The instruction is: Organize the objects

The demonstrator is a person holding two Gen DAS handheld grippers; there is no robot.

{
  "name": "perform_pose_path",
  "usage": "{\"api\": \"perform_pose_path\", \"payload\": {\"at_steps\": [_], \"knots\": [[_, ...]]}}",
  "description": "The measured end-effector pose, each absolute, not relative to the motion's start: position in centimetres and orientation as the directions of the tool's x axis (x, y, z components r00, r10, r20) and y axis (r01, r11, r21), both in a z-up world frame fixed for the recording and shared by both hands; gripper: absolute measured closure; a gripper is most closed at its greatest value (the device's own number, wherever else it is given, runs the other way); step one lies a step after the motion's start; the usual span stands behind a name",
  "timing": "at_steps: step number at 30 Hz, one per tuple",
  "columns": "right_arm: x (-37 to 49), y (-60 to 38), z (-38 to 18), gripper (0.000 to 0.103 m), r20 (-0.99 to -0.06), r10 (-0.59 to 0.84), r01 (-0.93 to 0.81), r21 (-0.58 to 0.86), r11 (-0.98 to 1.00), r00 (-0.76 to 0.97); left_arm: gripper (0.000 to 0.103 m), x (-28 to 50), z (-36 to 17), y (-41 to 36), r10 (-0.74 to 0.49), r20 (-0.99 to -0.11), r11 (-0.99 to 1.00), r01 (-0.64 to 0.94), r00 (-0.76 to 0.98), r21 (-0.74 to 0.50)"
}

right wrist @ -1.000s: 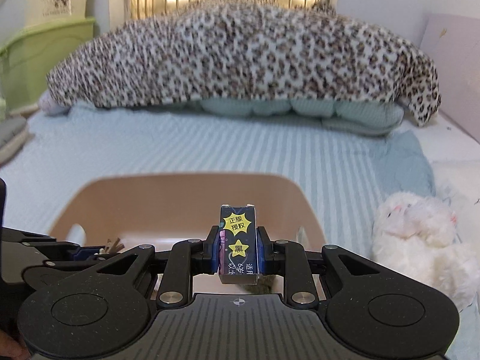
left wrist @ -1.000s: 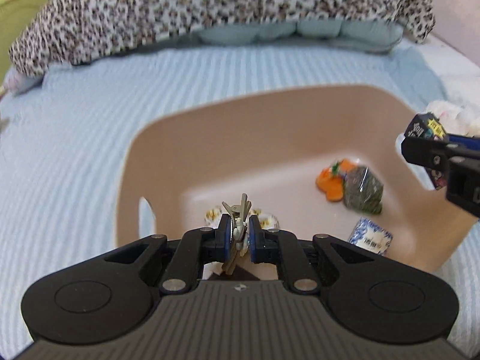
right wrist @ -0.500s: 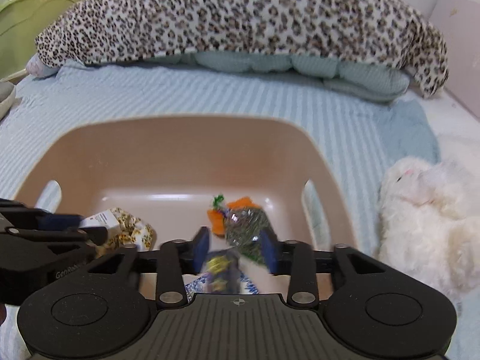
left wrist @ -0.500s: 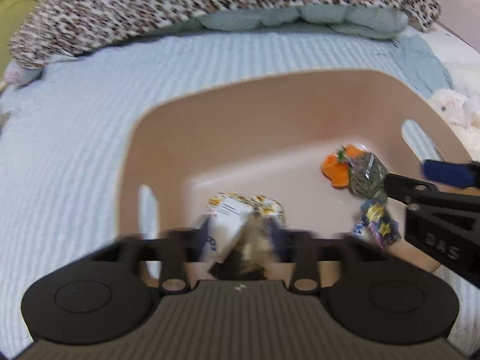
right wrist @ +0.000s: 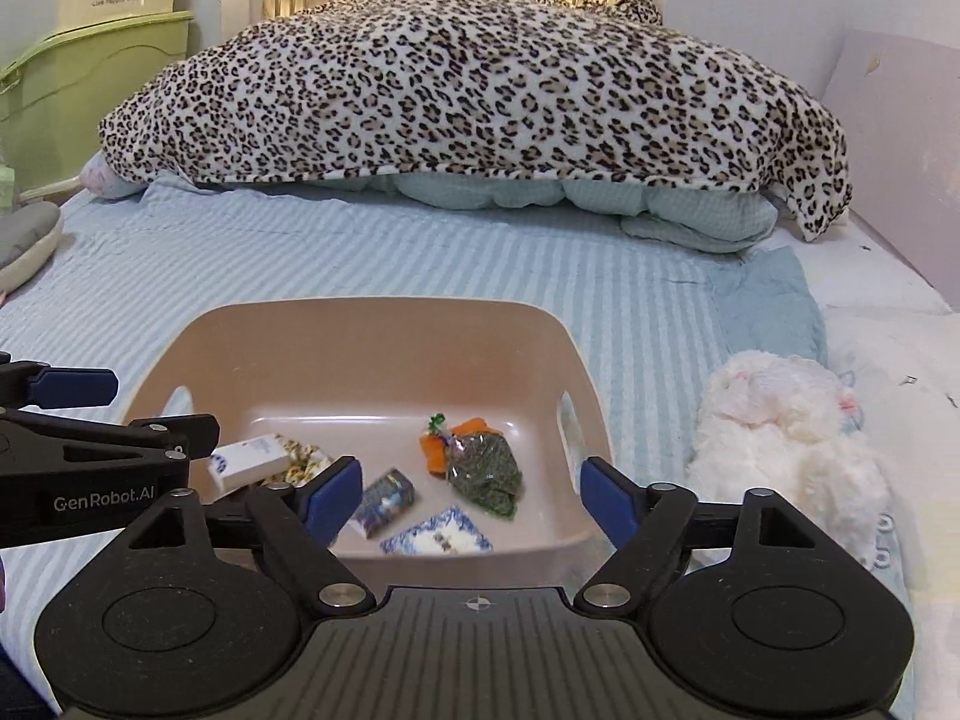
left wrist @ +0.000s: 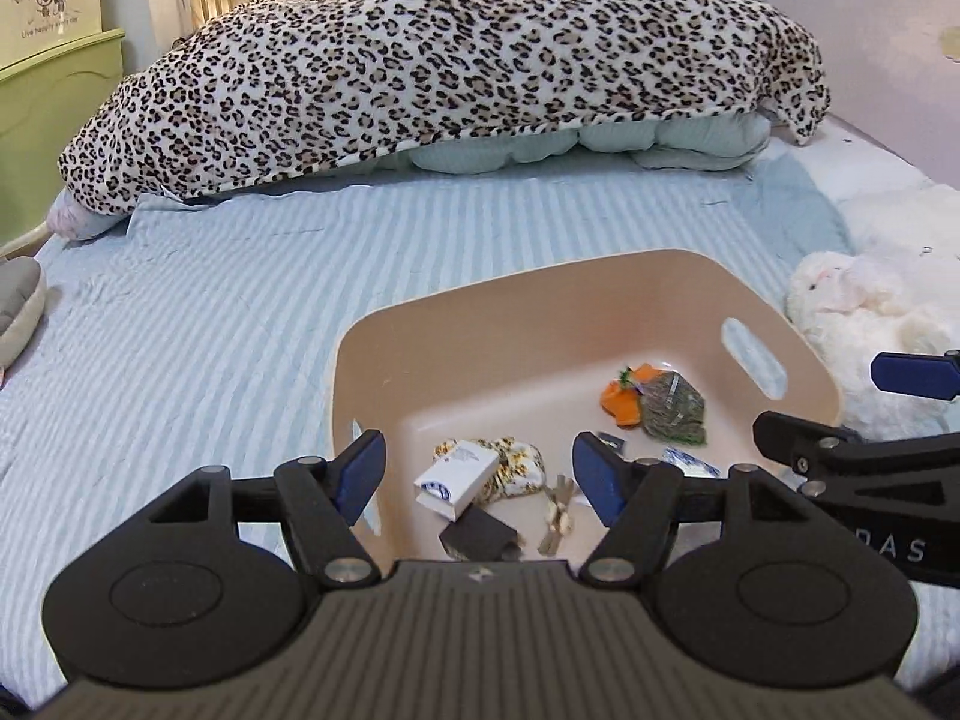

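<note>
Left gripper (left wrist: 483,474): jaws apart, holding nothing. Right gripper (right wrist: 471,495): jaws apart, holding nothing. Beige bin (right wrist: 372,324) on striped bedsheet (left wrist: 210,330), containing white box (left wrist: 457,473), keys (left wrist: 557,513), green packet (right wrist: 485,468). Beyond: leopard blanket (right wrist: 480,90).

A home bedroom: a striped bed sheet (right wrist: 420,252), leopard-print blanket (right wrist: 480,90) and white plush toy (right wrist: 786,438).

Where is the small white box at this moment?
The small white box lies inside the beige basin, near its left wall in both views. It rests partly on a leopard-patterned pouch, with a dark box just in front of it.
</note>
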State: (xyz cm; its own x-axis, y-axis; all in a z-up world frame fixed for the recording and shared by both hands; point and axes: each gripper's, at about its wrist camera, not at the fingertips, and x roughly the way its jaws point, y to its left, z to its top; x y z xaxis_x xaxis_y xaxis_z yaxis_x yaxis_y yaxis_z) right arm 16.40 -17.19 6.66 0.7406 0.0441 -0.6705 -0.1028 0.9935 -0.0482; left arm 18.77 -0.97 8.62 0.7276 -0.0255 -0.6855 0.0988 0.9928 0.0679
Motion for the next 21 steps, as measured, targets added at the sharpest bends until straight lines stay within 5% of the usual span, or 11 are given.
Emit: {"api": "perform_pose_path", "payload": {"at_steps": [21], "knots": [[5.0, -17.2, 8.7, 0.012, -0.642, 0.082, -0.087, 0.023, 0.996, 0.763, 0.032, 7.5, 10.6, 0.7, -0.055, -0.659, 0.993, 0.109, 0.750, 0.041]]}}
